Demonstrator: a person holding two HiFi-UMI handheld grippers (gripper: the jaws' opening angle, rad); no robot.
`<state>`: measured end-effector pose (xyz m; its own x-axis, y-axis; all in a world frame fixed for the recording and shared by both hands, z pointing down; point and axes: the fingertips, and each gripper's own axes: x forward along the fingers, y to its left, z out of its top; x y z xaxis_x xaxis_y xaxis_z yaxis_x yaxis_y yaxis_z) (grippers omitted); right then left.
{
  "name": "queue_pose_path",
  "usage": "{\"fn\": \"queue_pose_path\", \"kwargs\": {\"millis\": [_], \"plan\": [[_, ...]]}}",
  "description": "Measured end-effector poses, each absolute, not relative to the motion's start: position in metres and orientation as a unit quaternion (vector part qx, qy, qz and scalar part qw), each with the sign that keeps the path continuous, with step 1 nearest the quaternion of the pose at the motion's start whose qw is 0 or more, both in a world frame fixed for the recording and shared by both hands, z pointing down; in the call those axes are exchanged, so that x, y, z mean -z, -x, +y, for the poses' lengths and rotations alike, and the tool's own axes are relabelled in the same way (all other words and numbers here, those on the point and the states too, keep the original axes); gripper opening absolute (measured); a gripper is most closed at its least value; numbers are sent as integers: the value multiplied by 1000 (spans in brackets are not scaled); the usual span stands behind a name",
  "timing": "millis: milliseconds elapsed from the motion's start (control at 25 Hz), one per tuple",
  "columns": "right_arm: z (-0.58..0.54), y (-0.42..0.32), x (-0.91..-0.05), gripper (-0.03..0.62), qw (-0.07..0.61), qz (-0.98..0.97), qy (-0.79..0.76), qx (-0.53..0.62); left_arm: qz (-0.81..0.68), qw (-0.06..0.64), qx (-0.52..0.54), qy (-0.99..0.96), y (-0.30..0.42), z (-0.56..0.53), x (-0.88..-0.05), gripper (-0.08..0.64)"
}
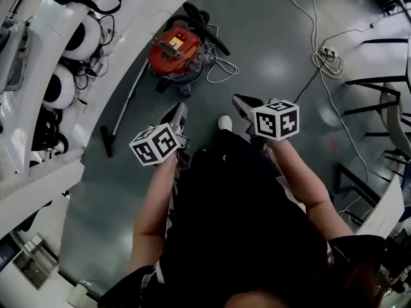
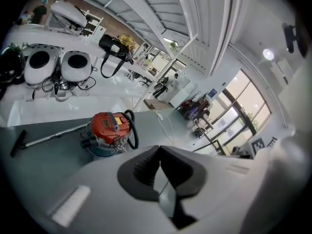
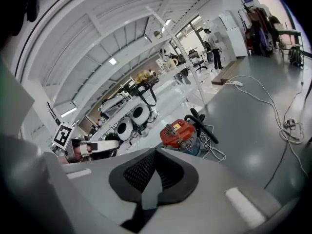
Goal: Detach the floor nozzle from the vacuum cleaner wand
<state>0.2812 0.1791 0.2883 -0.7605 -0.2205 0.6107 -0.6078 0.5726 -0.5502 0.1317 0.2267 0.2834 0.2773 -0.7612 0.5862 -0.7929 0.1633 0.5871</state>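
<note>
An orange canister vacuum cleaner (image 1: 174, 51) stands on the grey floor ahead of me. Its silver wand (image 1: 130, 92) runs down-left to the black floor nozzle (image 1: 106, 140), which lies by the white bench. My left gripper (image 1: 179, 112) and right gripper (image 1: 239, 101) are both shut and hold nothing; they hang in the air well short of the vacuum. The left gripper view has the vacuum (image 2: 109, 128), wand (image 2: 53, 137) and nozzle (image 2: 18, 143) beyond the shut left gripper (image 2: 159, 148). In the right gripper view the vacuum (image 3: 179, 133) stands past the shut right gripper (image 3: 156, 151).
White curved benches (image 1: 38, 133) with round white devices (image 1: 61, 88) line the left side. A white cable and power strip (image 1: 328, 52) lie on the floor at the right, near black frames (image 1: 376, 95). A shoe (image 1: 224, 122) shows between the grippers. The vacuum's black hose (image 1: 204, 24) curls behind it.
</note>
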Motion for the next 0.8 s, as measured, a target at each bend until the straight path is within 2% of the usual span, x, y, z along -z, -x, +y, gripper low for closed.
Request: {"fn": "queue_pose_path", "kwargs": {"millis": [400, 800], "plan": [[124, -288, -300, -5, 251, -855, -212, -402, -635, 462, -15, -619, -134, 190, -283, 10], [103, -257, -314, -5, 267, -853, -189, -407, -639, 482, -4, -599, -114, 179, -297, 9]]}}
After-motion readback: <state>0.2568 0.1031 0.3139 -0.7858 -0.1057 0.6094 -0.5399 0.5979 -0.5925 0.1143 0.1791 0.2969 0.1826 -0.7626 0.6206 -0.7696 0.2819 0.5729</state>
